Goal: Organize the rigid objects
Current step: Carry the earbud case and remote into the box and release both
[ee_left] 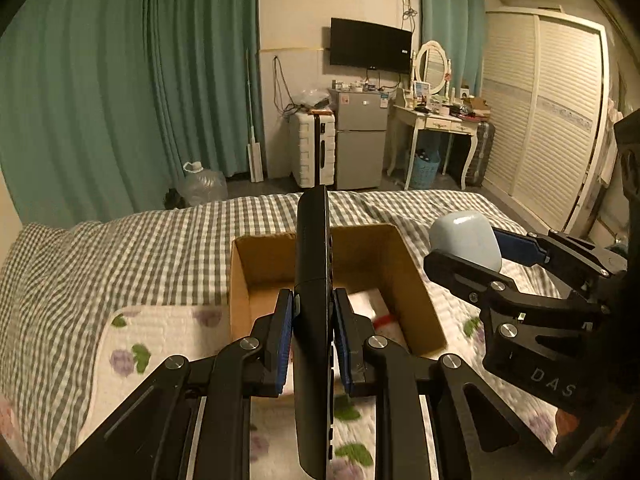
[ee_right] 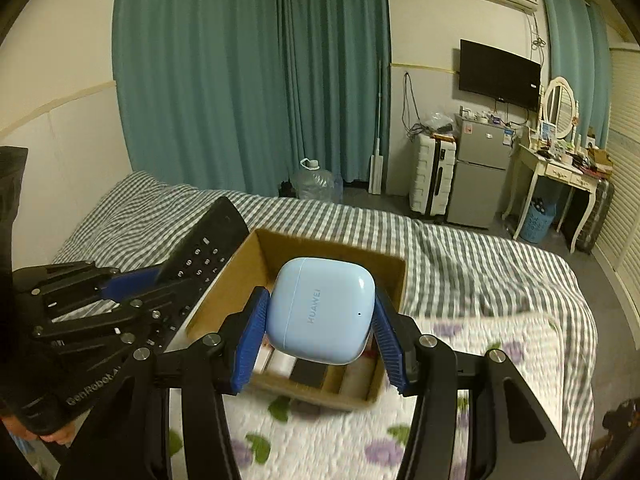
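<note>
My left gripper [ee_left: 313, 312] is shut on a long black remote control [ee_left: 313, 264], held on edge above an open cardboard box [ee_left: 416, 280] on the bed. My right gripper [ee_right: 320, 316] is shut on a pale blue earbud case [ee_right: 320, 308], its blue pads pressing both sides, above the same cardboard box [ee_right: 240, 276]. The box holds white and dark flat items at its bottom. In the left wrist view the right gripper [ee_left: 468, 256] and the earbud case [ee_left: 466, 240] hang to the right of the box. In the right wrist view the left gripper [ee_right: 132, 284] and the remote control [ee_right: 208, 248] show at the left.
The box sits on a flower-print quilt [ee_right: 500, 352] over a checked bedspread [ee_left: 120, 248]. Beyond the bed stand a water jug [ee_left: 202, 186], a white suitcase [ee_left: 312, 152], a small fridge [ee_left: 360, 140], a dressing table [ee_left: 436, 120] and a wardrobe [ee_left: 540, 112].
</note>
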The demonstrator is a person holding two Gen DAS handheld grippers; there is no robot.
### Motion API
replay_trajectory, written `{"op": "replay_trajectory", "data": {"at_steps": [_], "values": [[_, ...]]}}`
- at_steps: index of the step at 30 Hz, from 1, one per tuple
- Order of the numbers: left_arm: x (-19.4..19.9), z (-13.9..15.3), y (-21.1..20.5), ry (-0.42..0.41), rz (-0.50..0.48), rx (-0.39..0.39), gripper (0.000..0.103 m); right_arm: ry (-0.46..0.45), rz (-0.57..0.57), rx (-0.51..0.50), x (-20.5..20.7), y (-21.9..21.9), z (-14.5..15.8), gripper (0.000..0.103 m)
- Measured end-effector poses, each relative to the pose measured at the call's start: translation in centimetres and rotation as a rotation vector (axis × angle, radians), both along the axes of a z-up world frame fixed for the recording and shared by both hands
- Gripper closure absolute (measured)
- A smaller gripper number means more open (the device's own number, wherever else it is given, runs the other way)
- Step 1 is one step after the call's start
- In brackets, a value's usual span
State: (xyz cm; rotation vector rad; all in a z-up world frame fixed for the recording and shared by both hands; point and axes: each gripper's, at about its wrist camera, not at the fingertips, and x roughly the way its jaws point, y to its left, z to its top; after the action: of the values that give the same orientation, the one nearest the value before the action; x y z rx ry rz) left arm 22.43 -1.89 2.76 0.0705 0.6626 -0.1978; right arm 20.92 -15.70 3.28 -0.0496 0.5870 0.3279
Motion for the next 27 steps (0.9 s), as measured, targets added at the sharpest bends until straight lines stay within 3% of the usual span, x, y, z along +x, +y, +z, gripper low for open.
{"op": "replay_trajectory", "data": {"at_steps": [8,15,23,27], "values": [[6.0,-3.7,0.3,0.053,0.007,0.016,0.083,0.022,-0.009,-0.016,7.4,1.2,-1.8,0.052],[8.0,-8.4,0.5,0.125,-0.016,0.036,0.083,0.117,-0.020,-0.021,12.2,1.5,-6.3,0.052],[9.3,-11.3,-0.2,0.203,-0.014,0.063,0.083,0.233,-0.037,-0.071,15.2,1.9,-10.8,0.052],[9.8,-11.8,-0.4,0.210,-0.006,0.087,0.083,0.246,-0.045,-0.096,15.8,1.9,-11.8,0.051]]}}
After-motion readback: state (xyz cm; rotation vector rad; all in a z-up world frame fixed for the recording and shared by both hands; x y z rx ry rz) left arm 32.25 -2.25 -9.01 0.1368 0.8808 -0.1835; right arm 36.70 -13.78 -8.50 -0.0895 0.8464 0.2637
